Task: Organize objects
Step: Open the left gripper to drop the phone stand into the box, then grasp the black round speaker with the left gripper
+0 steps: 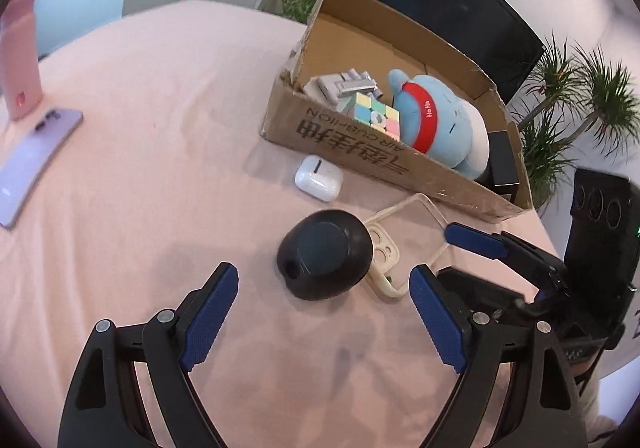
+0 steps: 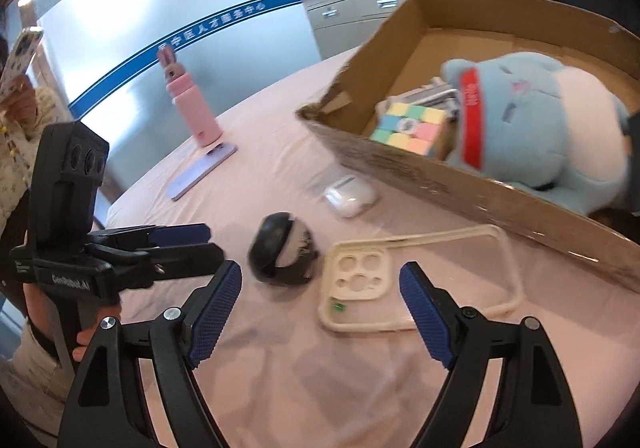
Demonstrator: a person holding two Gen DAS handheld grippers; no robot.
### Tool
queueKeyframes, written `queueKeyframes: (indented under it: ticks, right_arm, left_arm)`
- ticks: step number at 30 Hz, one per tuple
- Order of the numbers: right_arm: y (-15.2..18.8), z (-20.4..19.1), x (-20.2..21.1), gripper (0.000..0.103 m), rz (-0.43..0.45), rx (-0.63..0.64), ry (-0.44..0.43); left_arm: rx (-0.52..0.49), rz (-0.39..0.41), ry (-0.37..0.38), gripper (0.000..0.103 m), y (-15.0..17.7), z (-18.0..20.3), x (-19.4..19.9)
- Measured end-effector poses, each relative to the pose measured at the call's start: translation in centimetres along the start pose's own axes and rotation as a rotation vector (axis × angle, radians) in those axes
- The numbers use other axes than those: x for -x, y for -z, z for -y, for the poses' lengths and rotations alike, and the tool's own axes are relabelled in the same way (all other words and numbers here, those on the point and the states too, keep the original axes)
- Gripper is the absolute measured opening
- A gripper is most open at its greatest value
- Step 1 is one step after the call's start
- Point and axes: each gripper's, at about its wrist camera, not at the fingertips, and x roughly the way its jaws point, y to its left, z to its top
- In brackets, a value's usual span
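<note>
A: What's already in the brown cardboard box (image 1: 348, 150)?

B: A light-blue plush toy with a red band (image 1: 436, 120), a pastel puzzle cube (image 1: 376, 114) and some grey metal pieces behind it. They sit packed toward one end, I'd guess to leave the far floor of the box free for the rest.

A: And what's still out on the pink-clothed tabletop (image 1: 160, 108)?

B: A white earbud case (image 1: 319, 177) just beside the box's near wall, a round black domed gadget (image 1: 325, 253), and a cream, clear-backed phone case (image 2: 404, 280) lying flat, touching or nearly touching the gadget. Well apart stand a pink bottle (image 2: 192, 108) and a lilac phone (image 2: 204, 170) at its foot.

A: The claws?

B: The left claw (image 1: 324, 322) is spread wide and empty, lined up on the black gadget just ahead of it. The right claw (image 2: 320, 314) is also wide open and holds nothing, straddling the camera end of the phone case.

A: So each is lined up on its own item?

B: It looks that way. The flat case seems the harder pick: it offers only a thin rim, so the right claw probably needs to pinch an edge.
</note>
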Motion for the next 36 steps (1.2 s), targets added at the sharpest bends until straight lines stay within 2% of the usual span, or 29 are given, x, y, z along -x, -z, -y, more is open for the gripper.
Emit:
queueKeyframes:
  ticks: [2, 4, 6, 12, 13, 16, 18, 22, 29, 32, 36]
  right_arm:
    - [-0.6, -0.8, -0.8, 0.08, -0.01, 0.021, -0.014]
    - [-1.4, -0.9, -1.7, 0.08, -0.02, 0.011, -0.023]
    - [-2.0, -0.5, -3.0, 0.08, -0.041, -0.007, -0.025]
    - [-2.2, -1.5, -6.5, 0.058, -0.112, 0.032, -0.038]
    - [-2.1, -1.8, -7.1, 0.051, -0.128, 0.037, -0.032]
    - [-1.7, -2.3, -7.5, 0.051, -0.131, 0.046, -0.021]
    - [-1.5, -2.5, -7.3, 0.05, -0.135, 0.061, -0.012]
    - [-0.4, -3.1, -6.0, 0.05, -0.146, 0.099, 0.02]
    - [2.7, -4.1, -2.4, 0.05, -0.153, 0.141, 0.092]
    - [4.2, -3.3, -0.4, 0.05, -0.155, 0.103, 0.099]
    - [5.6, -2.7, 1.1, 0.05, -0.147, 0.052, 0.098]
  left_arm:
    - [0.018, 0.027, -0.034, 0.085, -0.3, -0.6, 0.6]
    - [0.054, 0.031, -0.013, 0.085, -0.7, -1.7, 1.0]
    - [0.068, 0.043, -0.024, 0.085, -1.0, -2.4, 1.4]
    - [0.039, 0.009, -0.005, 0.085, -1.3, -2.0, 0.7]
    - [0.035, 0.007, 0.0, 0.085, -1.3, -1.8, 0.5]
    - [0.009, -0.011, -0.001, 0.085, -1.2, -1.2, -0.1]
    - [-0.004, -0.027, 0.004, 0.085, -1.0, -0.9, -0.5]
    - [-0.02, -0.06, 0.059, 0.085, -0.2, 0.1, -1.2]
    - [-0.092, -0.15, 0.167, 0.085, 2.0, 4.0, -2.7]
    - [-0.129, -0.205, 0.213, 0.085, 3.2, 5.7, -3.7]
    - [-0.156, -0.242, 0.26, 0.085, 4.0, 7.1, -4.1]
